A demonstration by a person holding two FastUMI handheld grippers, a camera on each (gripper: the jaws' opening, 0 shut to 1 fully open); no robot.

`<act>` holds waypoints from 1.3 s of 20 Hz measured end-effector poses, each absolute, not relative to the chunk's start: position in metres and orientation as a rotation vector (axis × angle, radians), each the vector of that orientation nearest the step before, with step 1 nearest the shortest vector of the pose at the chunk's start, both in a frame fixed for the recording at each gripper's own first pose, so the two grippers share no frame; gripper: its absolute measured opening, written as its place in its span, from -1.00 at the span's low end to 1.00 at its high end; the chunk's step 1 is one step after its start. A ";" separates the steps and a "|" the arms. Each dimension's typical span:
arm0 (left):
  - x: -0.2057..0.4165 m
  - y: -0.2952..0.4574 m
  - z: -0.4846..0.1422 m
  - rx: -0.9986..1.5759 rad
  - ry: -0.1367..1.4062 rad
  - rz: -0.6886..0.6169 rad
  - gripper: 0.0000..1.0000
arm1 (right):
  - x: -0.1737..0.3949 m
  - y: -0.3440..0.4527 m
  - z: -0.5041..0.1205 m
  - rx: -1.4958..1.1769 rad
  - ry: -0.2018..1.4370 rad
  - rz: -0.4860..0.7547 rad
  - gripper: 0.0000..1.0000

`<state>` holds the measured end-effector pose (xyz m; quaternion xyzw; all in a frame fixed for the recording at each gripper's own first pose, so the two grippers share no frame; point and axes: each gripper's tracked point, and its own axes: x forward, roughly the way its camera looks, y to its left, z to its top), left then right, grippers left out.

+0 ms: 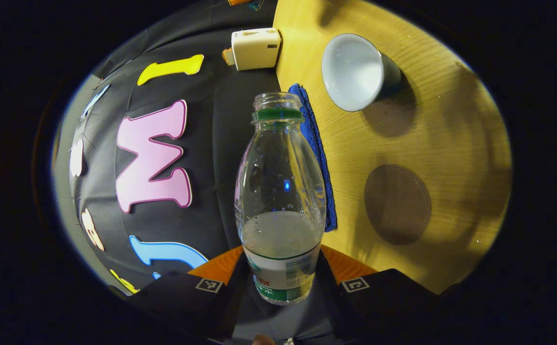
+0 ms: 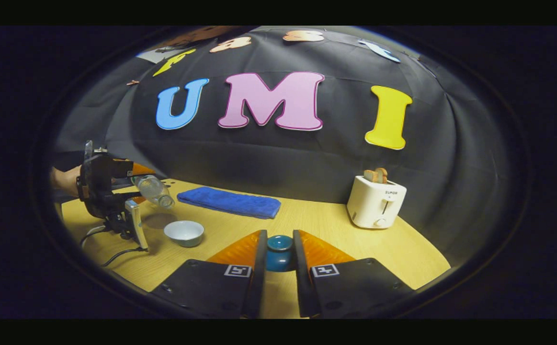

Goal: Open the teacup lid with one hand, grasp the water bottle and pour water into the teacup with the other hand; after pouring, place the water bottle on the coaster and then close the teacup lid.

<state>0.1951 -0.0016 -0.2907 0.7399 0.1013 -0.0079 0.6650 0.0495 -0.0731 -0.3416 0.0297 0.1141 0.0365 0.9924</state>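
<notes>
Above the yellow wooden bench [image 1: 450, 143], left tool [image 1: 280, 282] grips tilted clear plastic water bottle [image 1: 280, 191] near white teacup [image 1: 352, 72]; right tool [image 2: 278, 261] clamps teal lid [image 2: 278, 254]

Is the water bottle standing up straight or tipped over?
Tipped. The left gripper holds the water bottle slanting, open mouth pointing down toward the teacup.

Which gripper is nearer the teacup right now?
Left. The left gripper holds the bottle tilted just above the teacup; the right gripper, gripping the lid, sits farther off.
</notes>
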 end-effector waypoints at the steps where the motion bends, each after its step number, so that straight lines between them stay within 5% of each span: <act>1: 0.196 -0.003 -0.290 1.679 0.221 -0.018 0.49 | 0.049 -0.074 -0.342 0.058 0.229 0.070 -0.39; 17: 0.208 -0.007 -0.274 1.791 0.131 -0.023 0.49 | 0.042 -0.077 -0.335 0.043 0.216 0.068 -0.48; 18: 0.210 -0.008 -0.274 1.808 0.119 -0.025 0.49 | 0.041 -0.077 -0.336 0.042 0.216 0.069 -0.30; 20: 0.214 -0.007 -0.268 1.838 0.095 -0.023 0.48 | 0.041 -0.077 -0.336 0.039 0.214 0.069 -0.48; 23: 0.218 -0.010 -0.264 1.864 0.062 -0.024 0.48 | 0.040 -0.078 -0.334 0.041 0.211 0.063 -0.48; 25: 0.221 -0.012 -0.261 1.885 0.042 -0.028 0.48 | 0.040 -0.078 -0.334 0.043 0.209 0.063 -0.29; 26: 0.222 -0.014 -0.260 1.894 0.032 -0.028 0.49 | 0.041 -0.078 -0.334 0.044 0.208 0.062 -0.48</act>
